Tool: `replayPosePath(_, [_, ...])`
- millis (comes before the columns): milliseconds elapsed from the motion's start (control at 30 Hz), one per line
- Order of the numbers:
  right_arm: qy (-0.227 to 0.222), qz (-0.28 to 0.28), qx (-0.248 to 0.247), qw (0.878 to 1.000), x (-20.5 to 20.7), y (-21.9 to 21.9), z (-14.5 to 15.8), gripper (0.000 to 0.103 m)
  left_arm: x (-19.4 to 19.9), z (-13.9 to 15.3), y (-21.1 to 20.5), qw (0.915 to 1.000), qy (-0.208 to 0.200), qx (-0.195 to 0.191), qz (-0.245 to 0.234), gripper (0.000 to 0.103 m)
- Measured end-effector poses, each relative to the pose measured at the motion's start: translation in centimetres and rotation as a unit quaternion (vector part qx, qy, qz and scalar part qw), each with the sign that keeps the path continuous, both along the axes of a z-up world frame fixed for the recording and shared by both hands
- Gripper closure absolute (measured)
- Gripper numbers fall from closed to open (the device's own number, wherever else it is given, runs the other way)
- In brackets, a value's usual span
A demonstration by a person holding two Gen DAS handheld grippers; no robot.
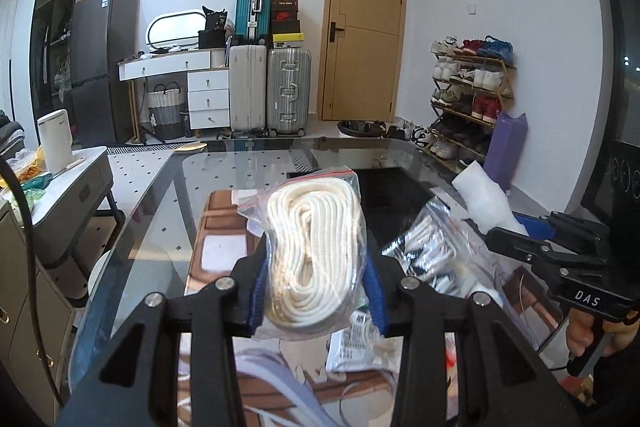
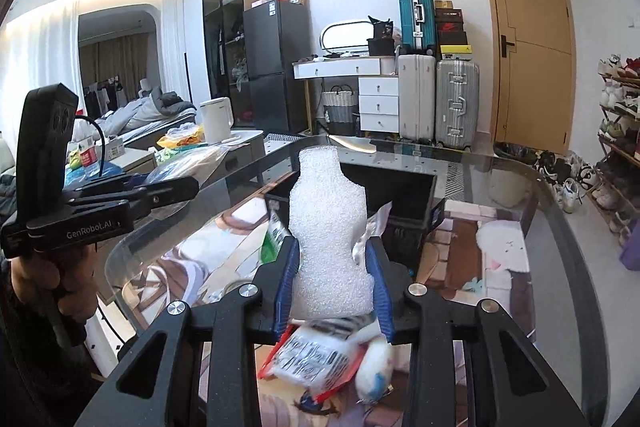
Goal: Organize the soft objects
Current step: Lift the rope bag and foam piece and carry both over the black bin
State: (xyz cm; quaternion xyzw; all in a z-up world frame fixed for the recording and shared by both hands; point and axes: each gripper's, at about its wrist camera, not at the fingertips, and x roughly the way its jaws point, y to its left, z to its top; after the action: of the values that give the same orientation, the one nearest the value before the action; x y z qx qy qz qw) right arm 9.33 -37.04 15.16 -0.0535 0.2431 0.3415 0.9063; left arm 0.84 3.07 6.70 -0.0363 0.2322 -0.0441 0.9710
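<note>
Now both grippers carry—the left gripper (image 1: 316, 291) clamped on a rope bag (image 1: 316, 259) at lower centre, the right gripper (image 2: 334, 291) clamped on foam (image 2: 330, 243)—and next, likely, comes lowering each into the black bin (image 2: 416, 195) beyond.

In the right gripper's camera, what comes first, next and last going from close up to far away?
Right gripper holding the white foam piece → black bin → far edge of the glass table → silver suitcase by the wall.
</note>
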Motion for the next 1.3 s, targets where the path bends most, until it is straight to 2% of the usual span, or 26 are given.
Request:
replayPosePath(633, [0.005,-0.013,-0.005,1.000,5.5,0.0,2.3,0.068,5.8,2.0,-0.8,0.9997,-0.020,-0.003,-0.009,0.063])
replayPosePath(1133, [0.041,-0.011,-0.035,0.998,11.2,2.0,0.3,0.068,11.2,-0.6,-2.9,0.9990,0.015,0.033,-0.024,0.063])
replayPosePath(1300, [0.051,-0.011,-0.044,0.998,12.8,3.1,-0.4,0.068,12.5,-1.8,-3.1,0.9987,0.032,0.033,-0.022,0.063])
